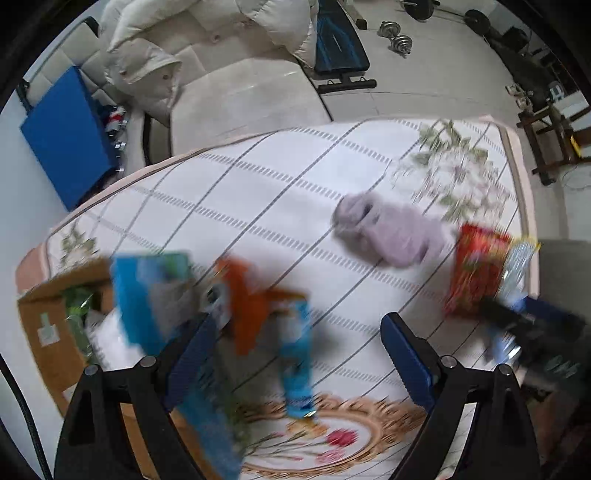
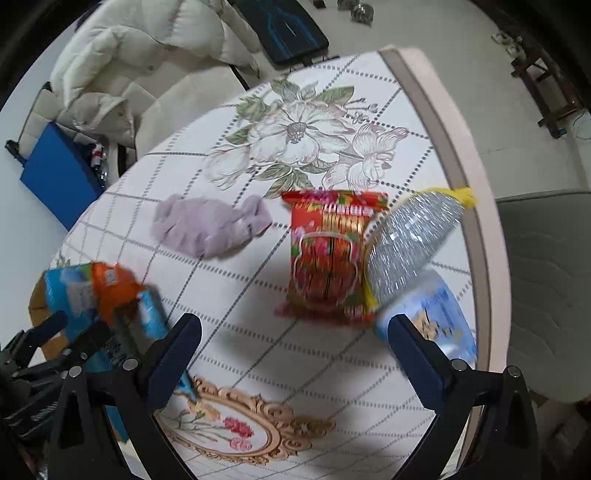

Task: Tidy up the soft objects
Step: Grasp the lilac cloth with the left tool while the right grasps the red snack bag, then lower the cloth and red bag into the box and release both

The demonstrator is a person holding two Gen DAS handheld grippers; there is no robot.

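Observation:
A lilac fluffy cloth [image 1: 391,232] [image 2: 210,230] lies on the floral table cover [image 1: 258,192] [image 2: 240,295]. A red packet [image 1: 476,273] [image 2: 332,258] lies right of it, with a silver-and-yellow scrub pad [image 2: 410,243] and a pale blue packet [image 2: 432,314] beside it. Blurred orange and blue packets [image 1: 266,314] [image 2: 107,295] are in the air between my left fingers and an open cardboard box [image 1: 48,332]. My left gripper [image 1: 299,354] is open with nothing clearly between its fingers. My right gripper [image 2: 295,354] is open and empty, above the table just short of the red packet.
The box holds green and white items. Behind the table stand a cream sofa [image 1: 236,85] with white padded jackets, a blue board [image 1: 62,136], a weight bench [image 1: 340,48] and dumbbells [image 1: 395,35]. A grey cushion [image 2: 543,284] lies off the table's right edge.

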